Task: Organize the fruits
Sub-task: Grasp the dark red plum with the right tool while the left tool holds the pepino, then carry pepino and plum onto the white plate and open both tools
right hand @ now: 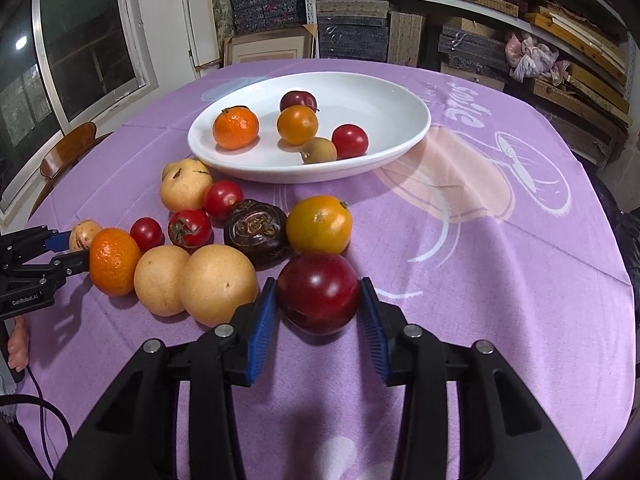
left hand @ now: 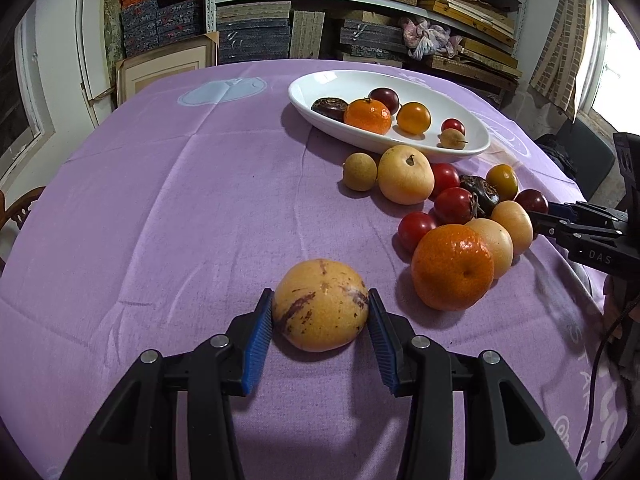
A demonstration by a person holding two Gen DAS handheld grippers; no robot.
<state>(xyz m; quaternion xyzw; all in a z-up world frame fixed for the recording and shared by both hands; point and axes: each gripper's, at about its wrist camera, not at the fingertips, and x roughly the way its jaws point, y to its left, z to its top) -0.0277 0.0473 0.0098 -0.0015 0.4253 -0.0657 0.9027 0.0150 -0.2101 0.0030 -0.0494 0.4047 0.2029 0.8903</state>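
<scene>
My left gripper [left hand: 320, 312] is shut on a yellow fruit with purple streaks [left hand: 320, 304], which rests on the purple cloth. My right gripper [right hand: 319, 300] is shut on a dark red plum [right hand: 318, 292] that sits on the cloth at the near edge of the fruit pile. A white oval plate [right hand: 400, 120] holds several fruits, among them a mandarin [right hand: 235, 128] and a cherry tomato [right hand: 349, 141]. Loose fruits lie between the plate and my grippers: a large mandarin [left hand: 452, 266], pale pears [right hand: 218, 284], tomatoes [right hand: 190, 228], a dark wrinkled fruit [right hand: 256, 230].
The table is covered by a purple printed cloth [left hand: 180, 200]. Shelves stacked with boxes [left hand: 360, 0] stand behind it. A wooden chair [right hand: 68, 152] is at the left side. The right gripper shows in the left wrist view [left hand: 580, 232], and the left gripper in the right wrist view [right hand: 36, 256].
</scene>
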